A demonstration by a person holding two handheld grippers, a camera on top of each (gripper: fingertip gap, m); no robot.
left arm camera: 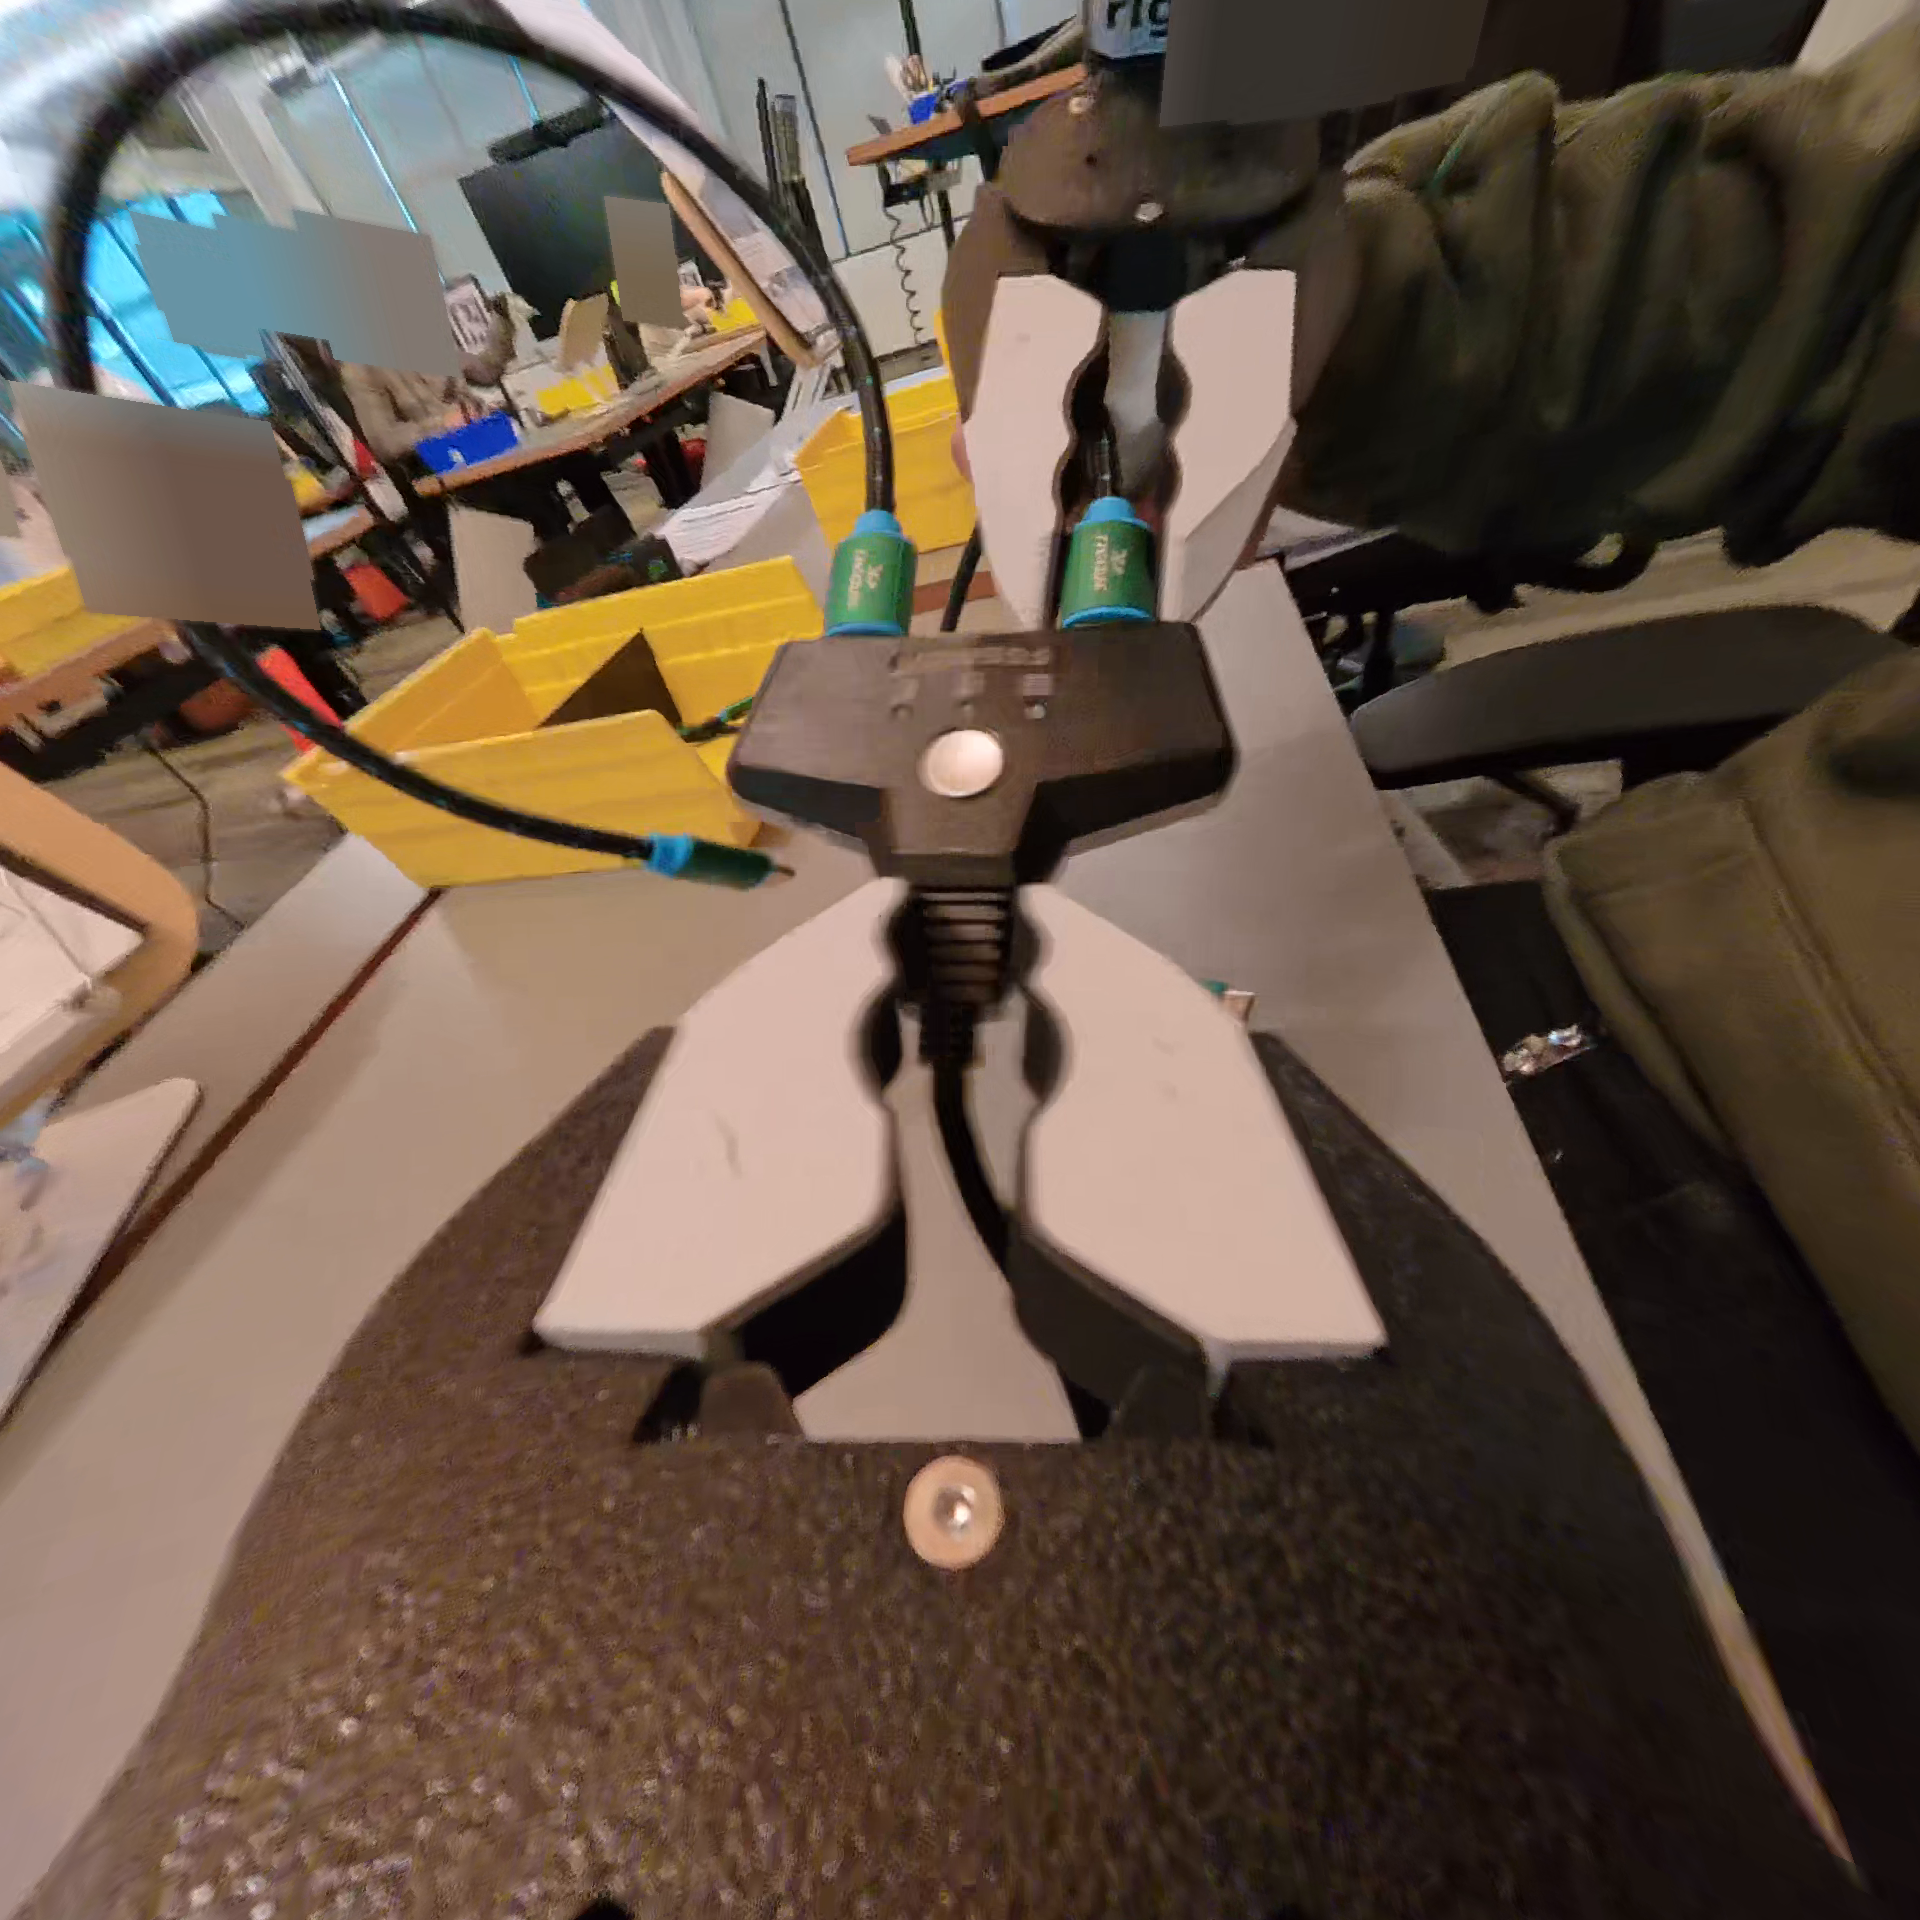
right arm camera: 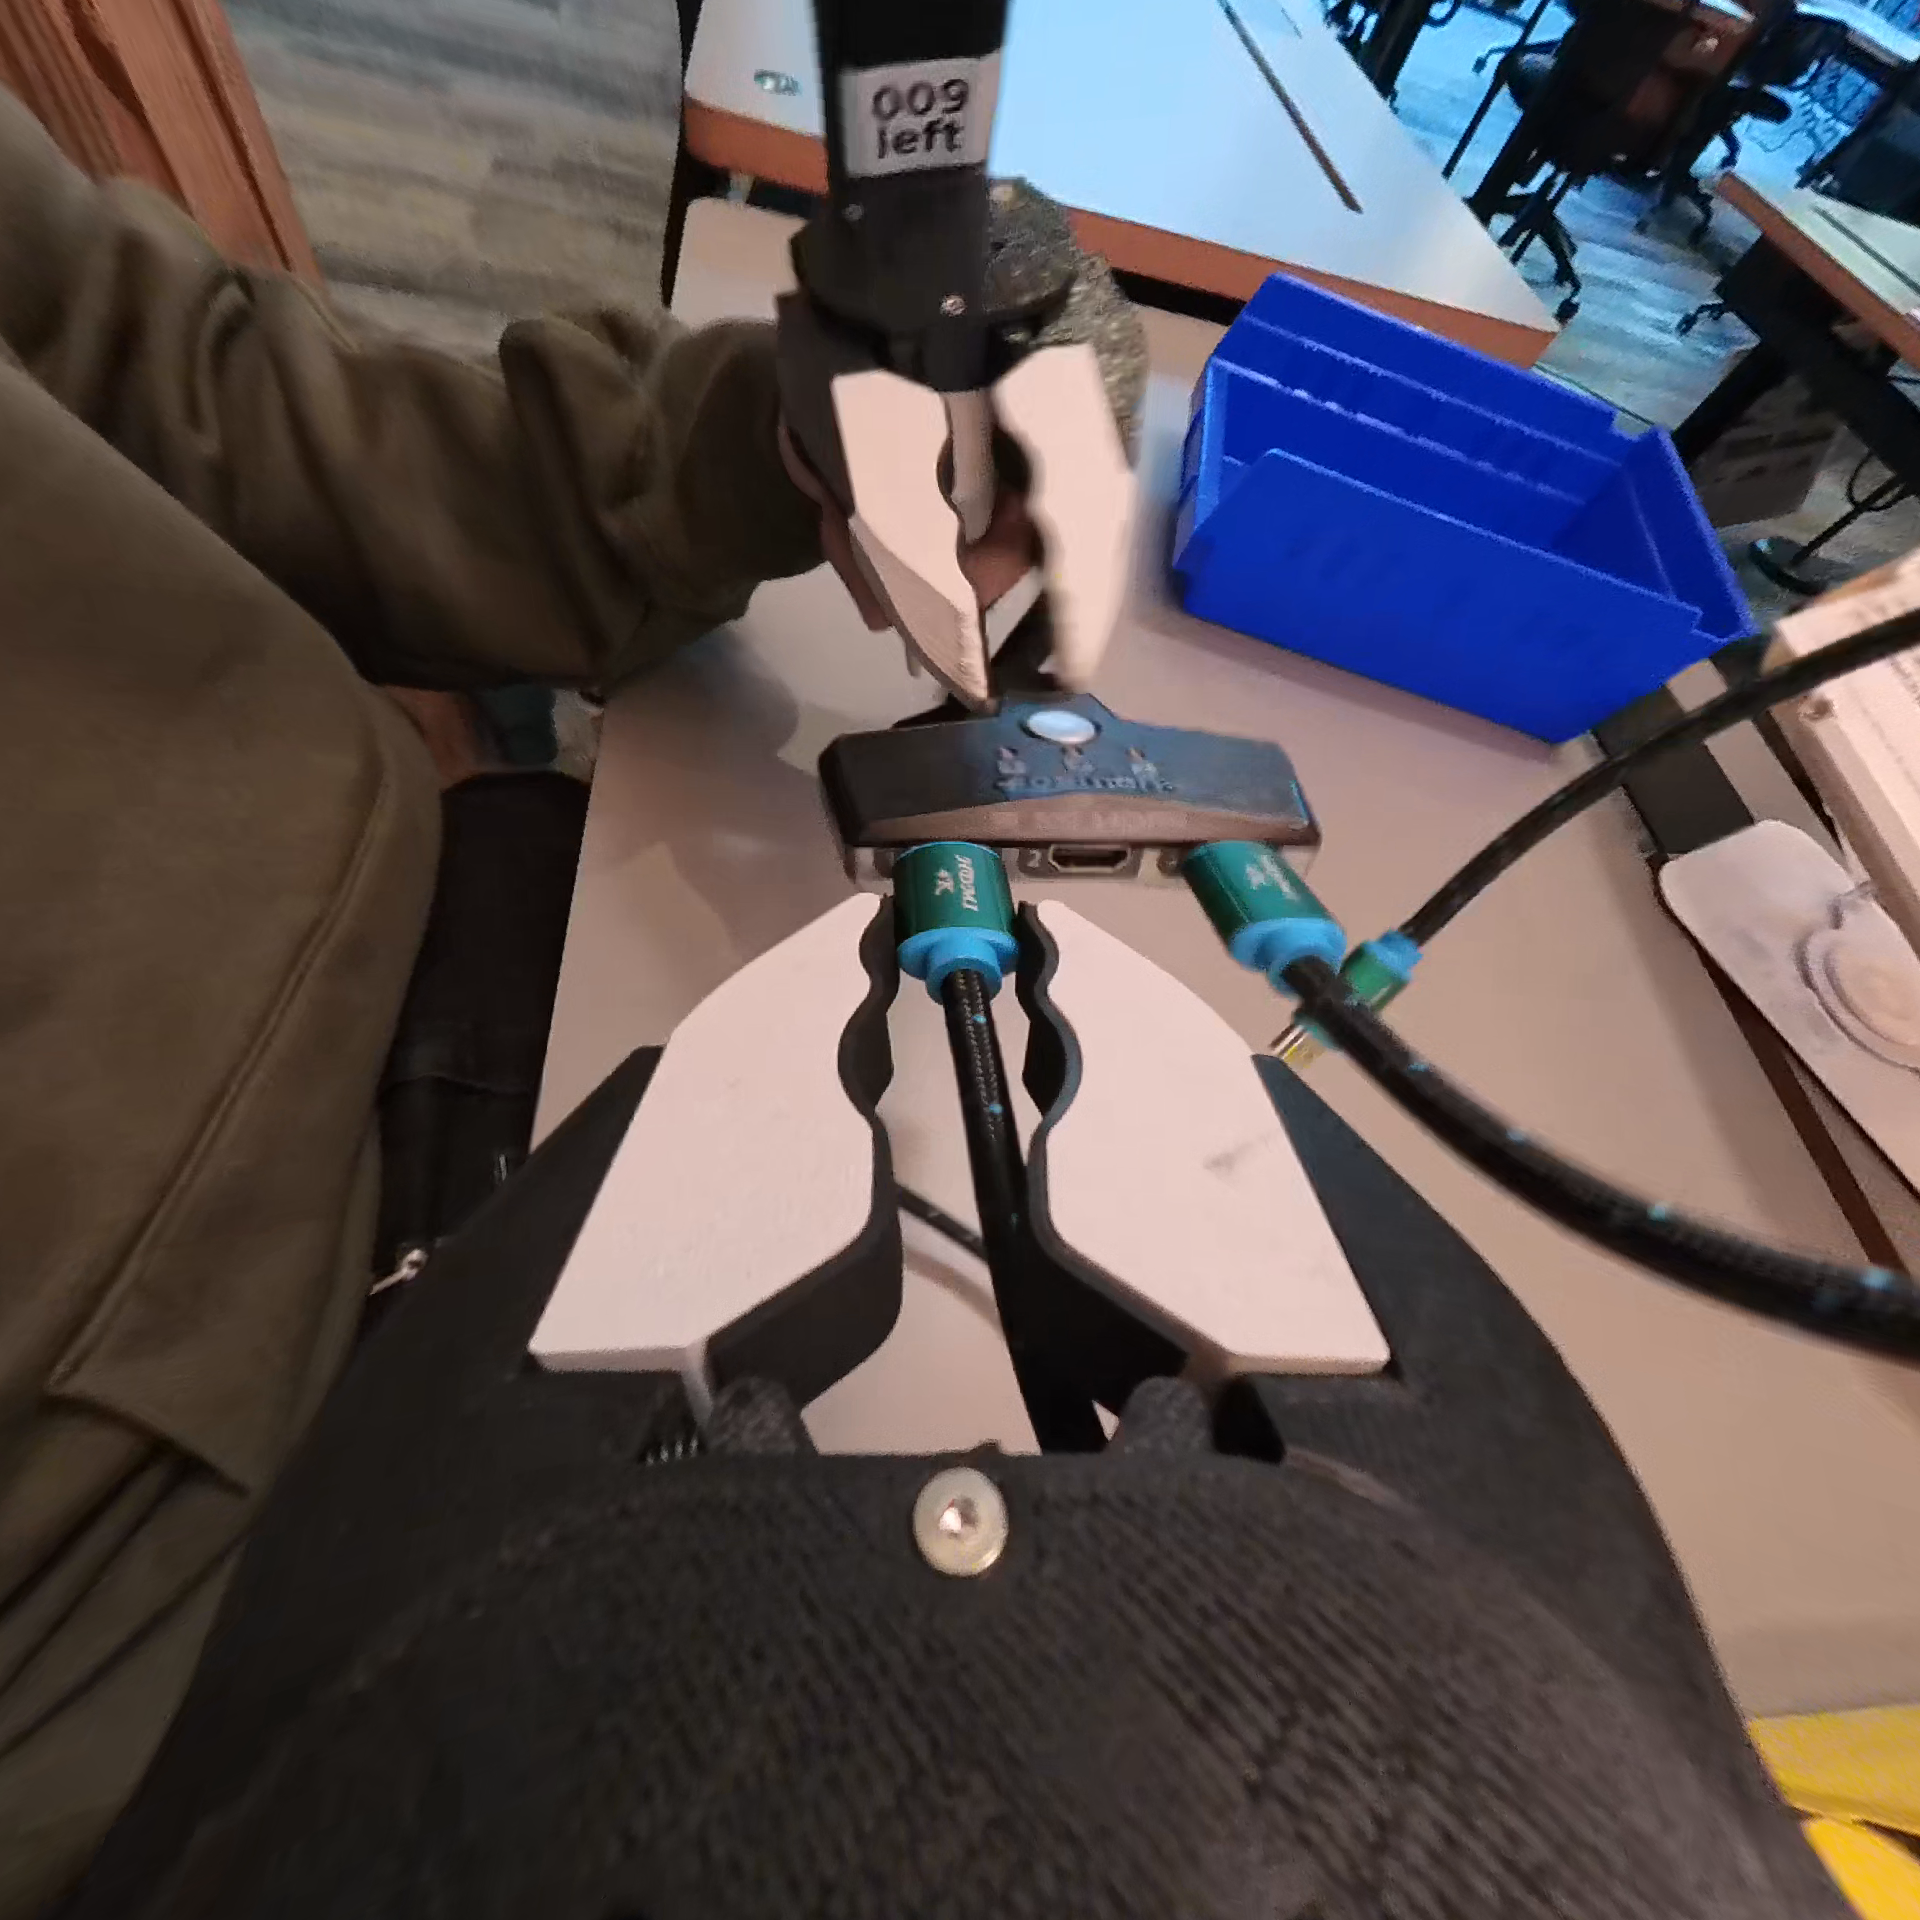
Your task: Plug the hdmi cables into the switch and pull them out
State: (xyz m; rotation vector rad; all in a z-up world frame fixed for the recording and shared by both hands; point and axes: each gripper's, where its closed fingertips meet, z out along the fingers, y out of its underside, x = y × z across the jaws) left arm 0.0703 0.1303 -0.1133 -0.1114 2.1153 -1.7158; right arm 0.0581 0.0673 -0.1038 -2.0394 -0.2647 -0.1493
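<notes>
left wrist view: the left gripper point(left arm camera: 956, 966) was clamped on the ribbed neck of the black switch point(left arm camera: 982, 727), held over the grey table point(left arm camera: 1299, 914). two green plugs sat in the switch's far side.

right wrist view: the right gripper point(right arm camera: 956, 940) was closed around the plugged-in green plug point(right arm camera: 948, 904), middle port empty, blue bin point(right arm camera: 1455, 520) behind the switch.

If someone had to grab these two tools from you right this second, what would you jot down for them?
Left gripper: shut on the switch's ribbed cable neck, steadying it on the table.
Right gripper: straddling the blue collar of one green plug; grip unclear.
Done: two plugs are seated, that one and the second plug. The middle port is empty.
Left: a loose plug lies beside the switch; insert it, then pull all out.
</notes>
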